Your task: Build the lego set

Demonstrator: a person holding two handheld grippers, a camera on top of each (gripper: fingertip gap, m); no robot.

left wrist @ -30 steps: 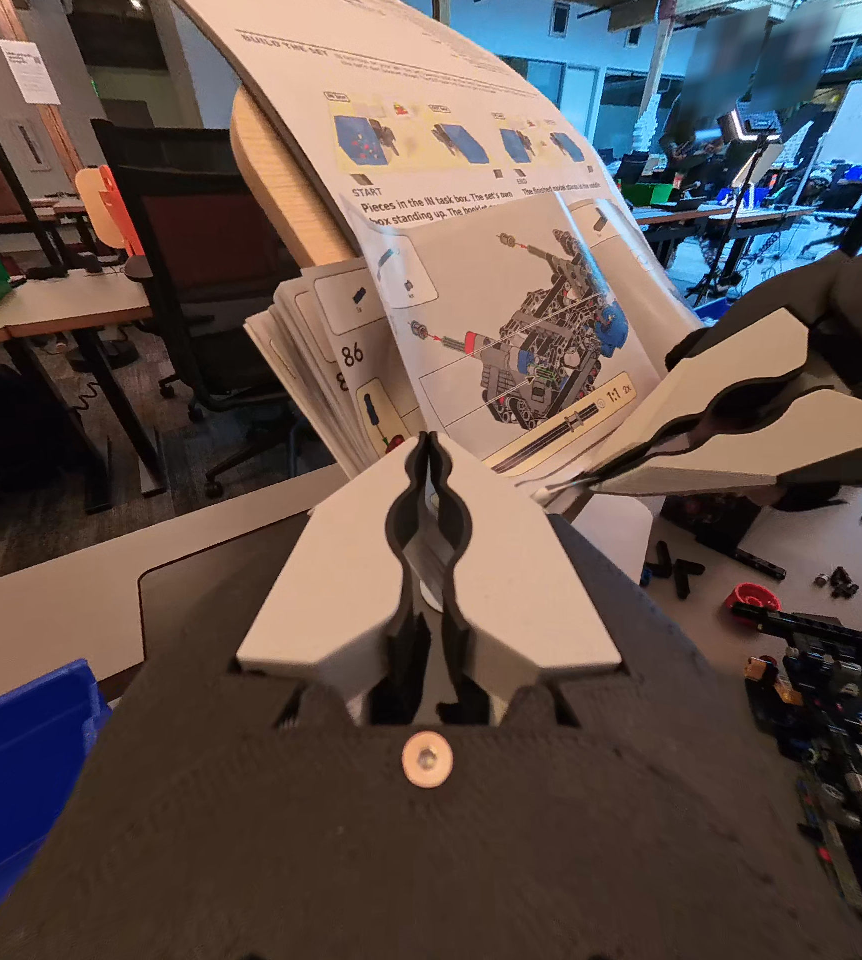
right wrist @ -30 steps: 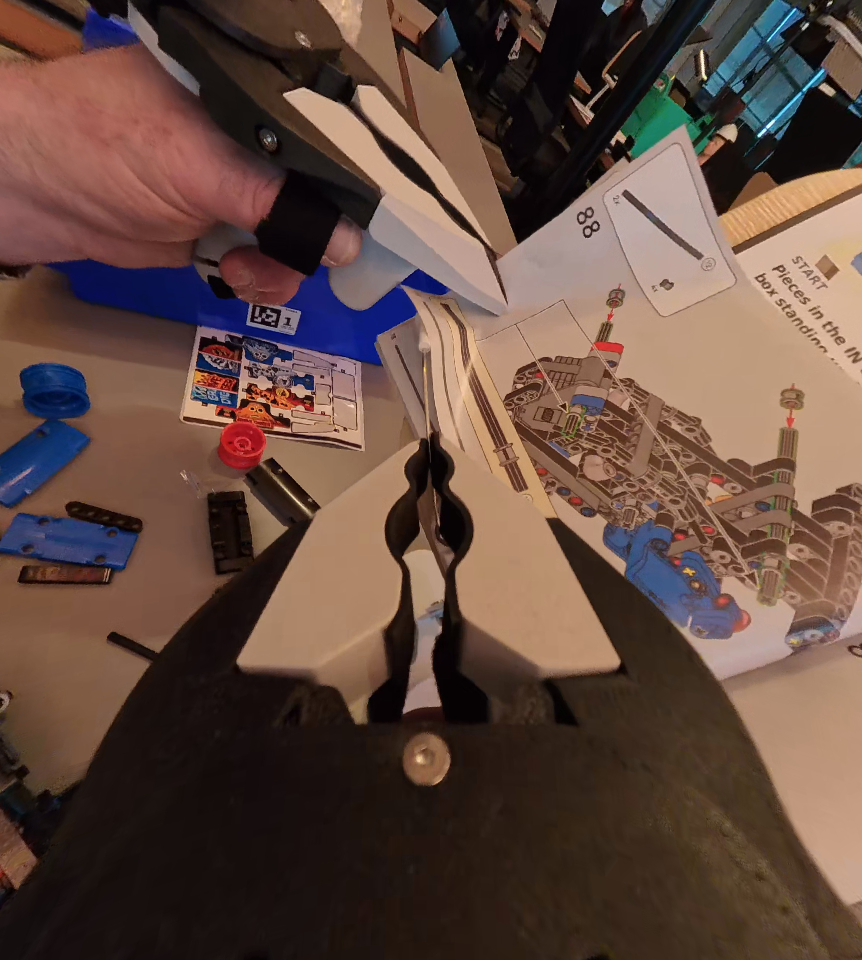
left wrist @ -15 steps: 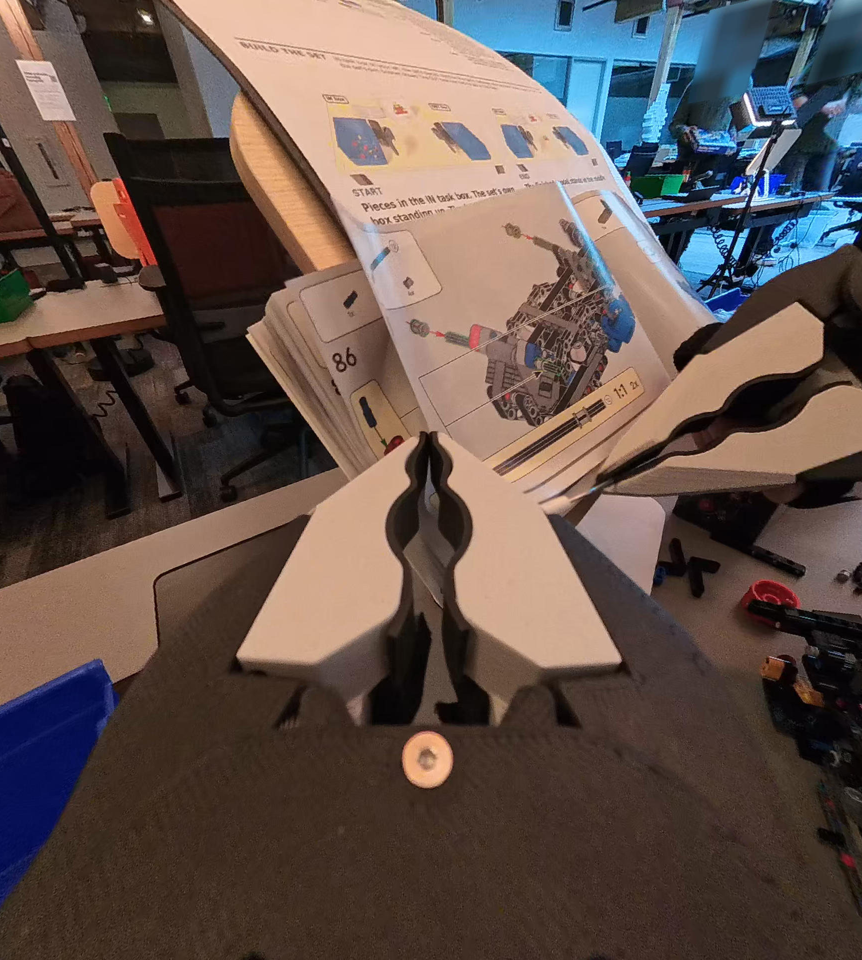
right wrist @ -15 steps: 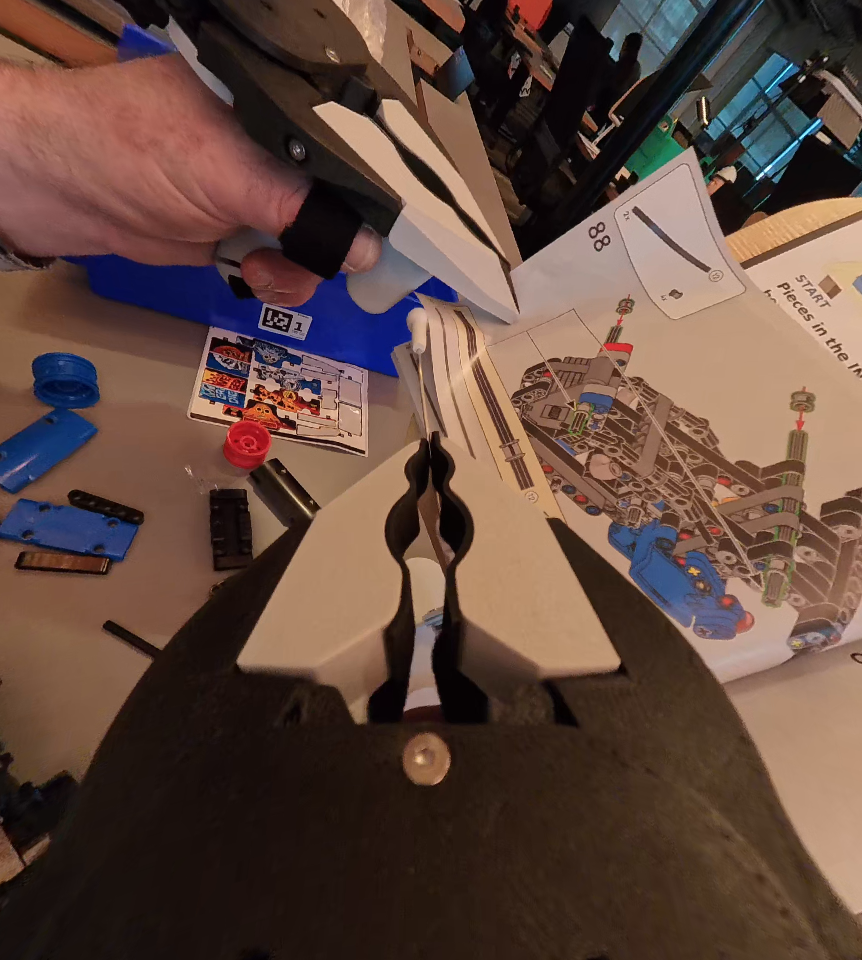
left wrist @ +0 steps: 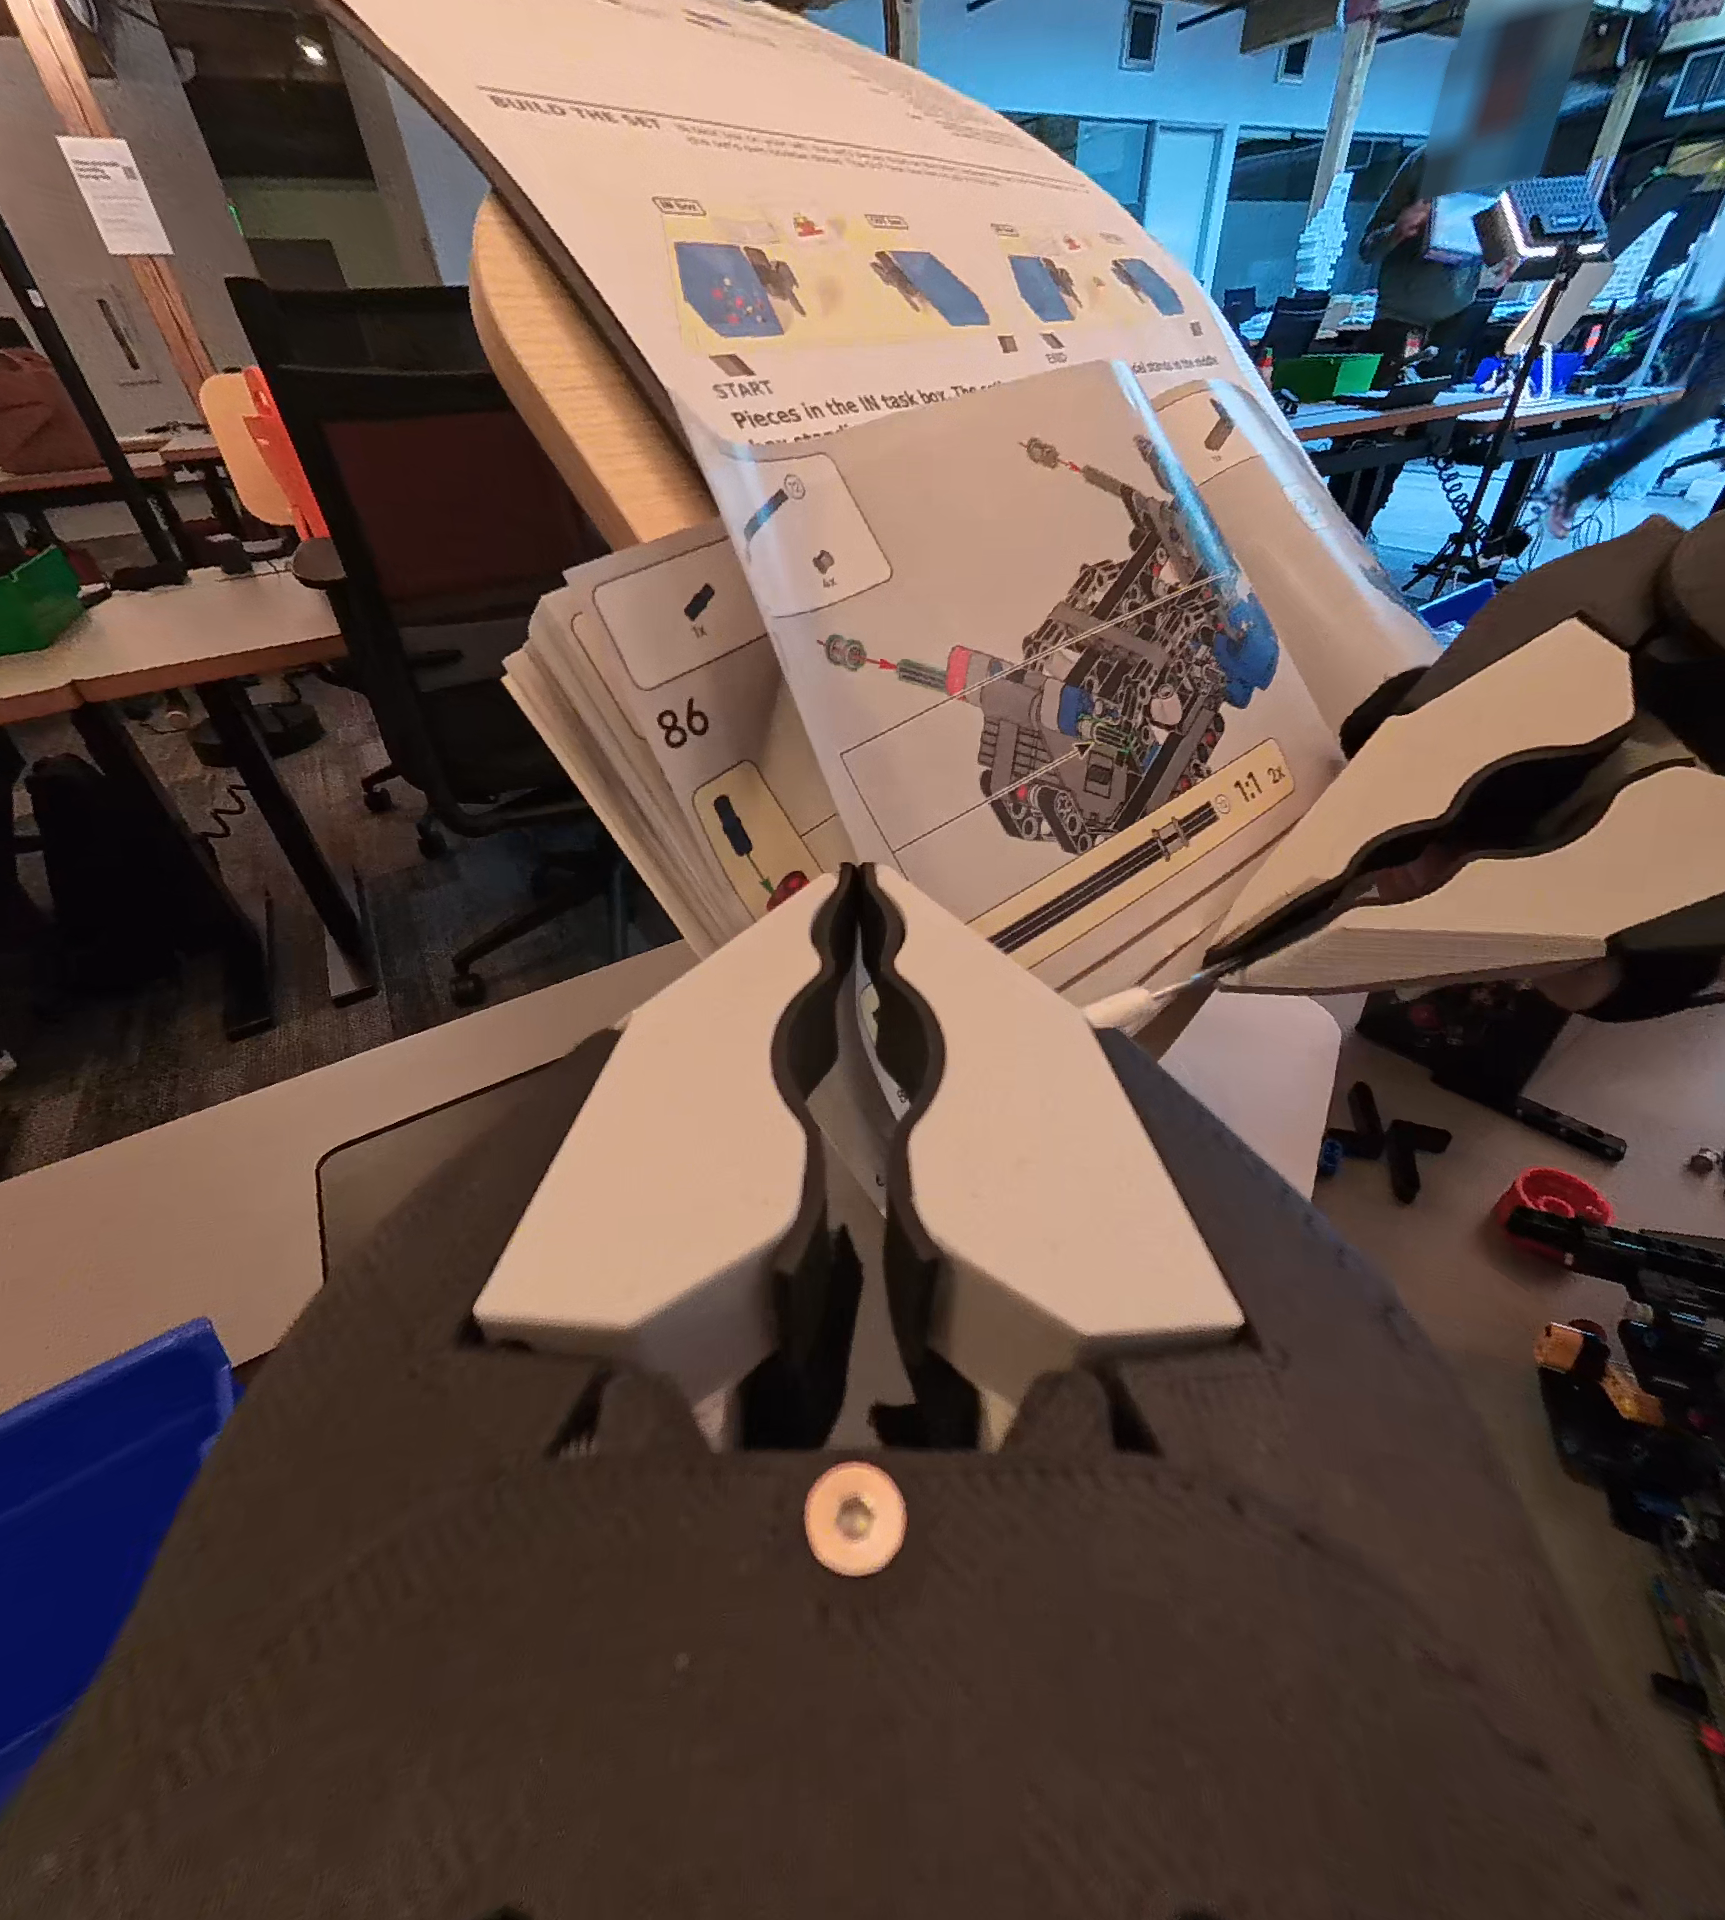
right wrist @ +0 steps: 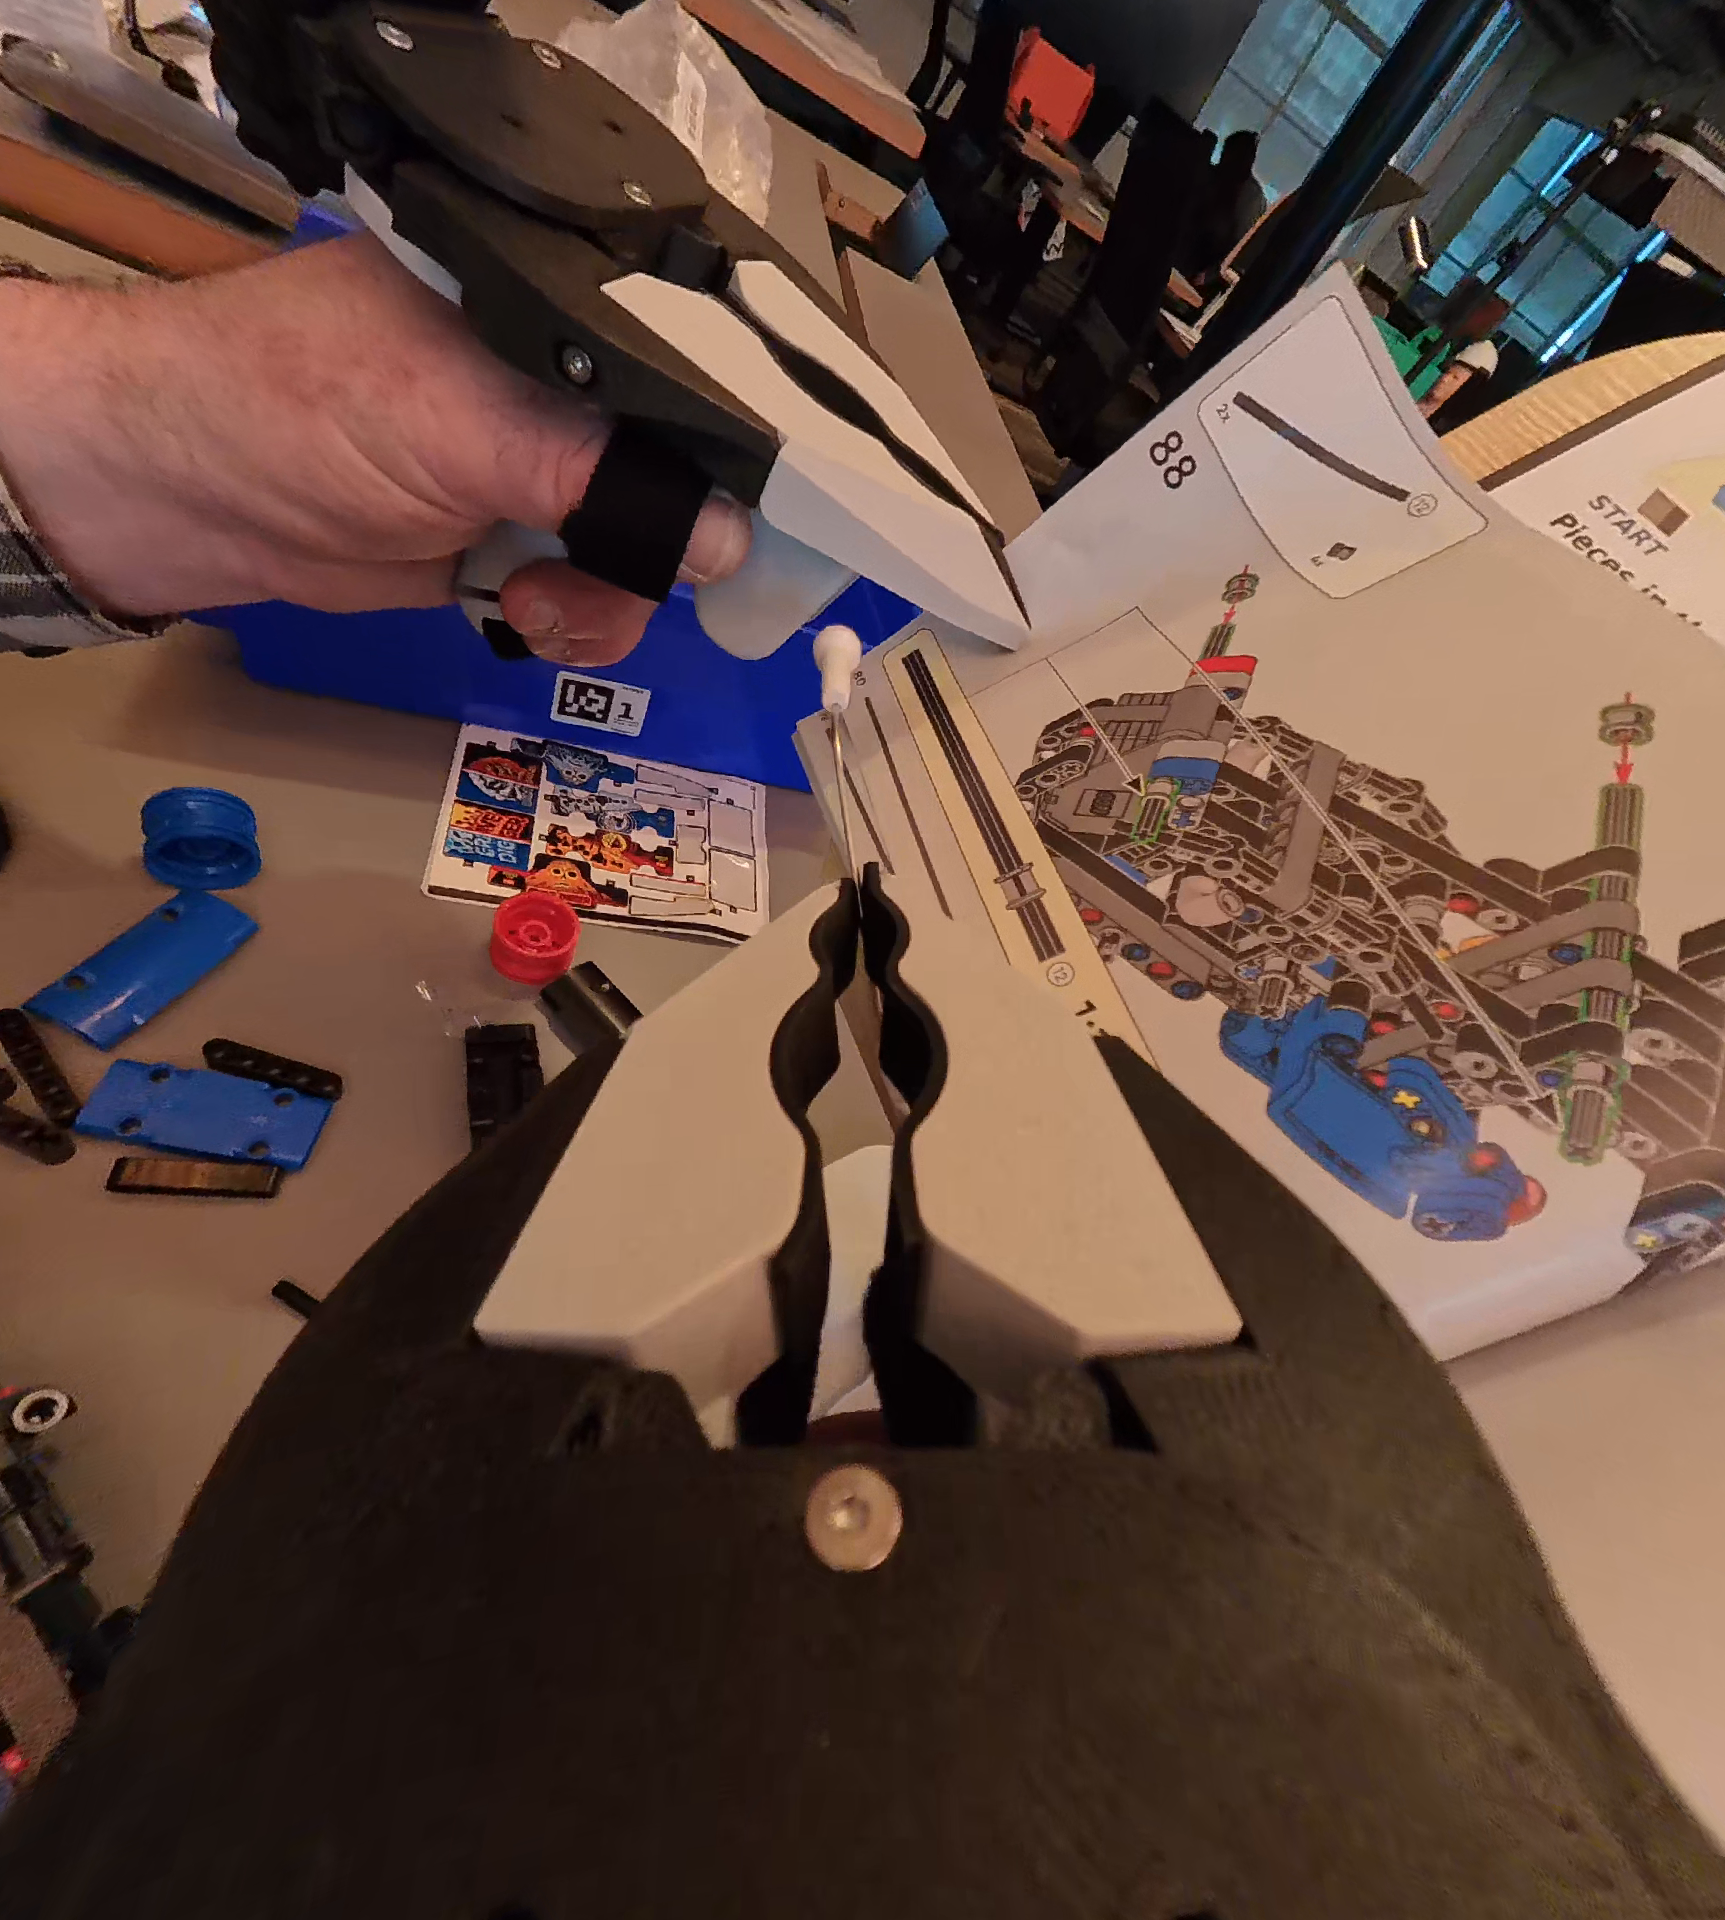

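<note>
The open instruction booklet (left wrist: pixel 1024 665) leans against a curved board, and it also shows in the right wrist view (right wrist: pixel 1357 883). My left gripper (left wrist: pixel 858 883) is shut on the lower edge of a booklet page, with paper showing between its jaws. In the right wrist view it (right wrist: pixel 1014 623) pinches that page from above, held by a hand. My right gripper (right wrist: pixel 858 888) is shut on a thin stick with a white tip (right wrist: pixel 835 655) that lies along the page edges. In the left wrist view it (left wrist: pixel 1222 961) sits just right of the booklet. The partly built black model (left wrist: pixel 1720 1403) lies at the right.
A blue bin (right wrist: pixel 525 675) stands behind a sticker sheet (right wrist: pixel 609 821). Loose parts lie on the table: a blue wheel hub (right wrist: pixel 201 836), blue panels (right wrist: pixel 203 1112), a red hub (right wrist: pixel 533 935) and black beams (right wrist: pixel 37 1070). A curved board with a printed sheet (left wrist: pixel 837 208) backs the booklet. Across from one pair of fingers to the other is roughly 7 cm. Measured from the fingertips, the partly built black model (left wrist: pixel 1720 1403) is 20 cm or so from the right gripper and 30 cm from the left.
The stick's white tip has come out from among the page edges and now shows clear of them. My left gripper keeps its hold on the page and has risen slightly.
</note>
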